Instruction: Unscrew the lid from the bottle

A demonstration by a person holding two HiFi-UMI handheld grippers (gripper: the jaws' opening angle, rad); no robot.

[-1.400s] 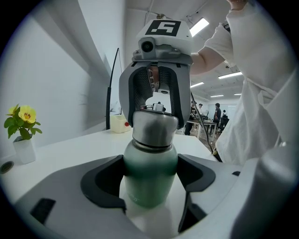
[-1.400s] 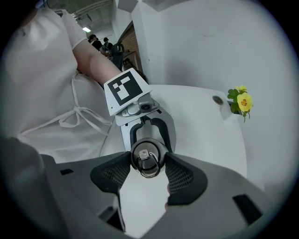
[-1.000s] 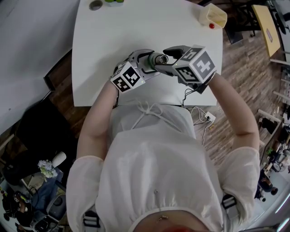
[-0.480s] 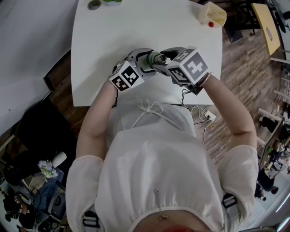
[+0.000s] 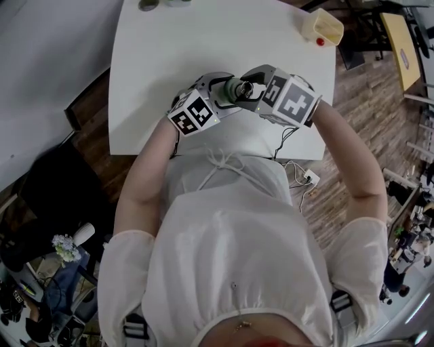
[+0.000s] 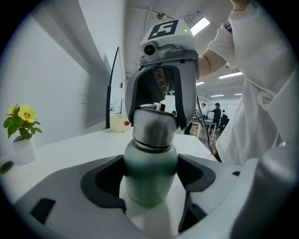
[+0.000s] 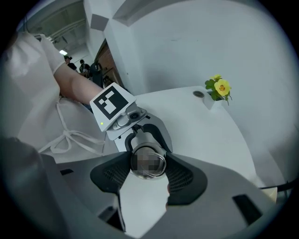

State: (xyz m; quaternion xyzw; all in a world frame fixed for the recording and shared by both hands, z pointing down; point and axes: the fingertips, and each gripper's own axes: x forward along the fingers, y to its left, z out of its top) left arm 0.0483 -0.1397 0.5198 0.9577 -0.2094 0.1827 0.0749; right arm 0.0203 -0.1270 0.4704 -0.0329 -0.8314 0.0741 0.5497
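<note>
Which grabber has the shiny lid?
The right gripper: its jaws have just been closing and now pinch the silver lid from above. The left gripper clamps the green bottle lower down instead.

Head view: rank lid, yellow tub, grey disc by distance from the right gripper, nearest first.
1. lid: held by the right gripper, whose jaws have just closed on it.
2. yellow tub: far right corner of the table.
3. grey disc: far left edge.
</note>
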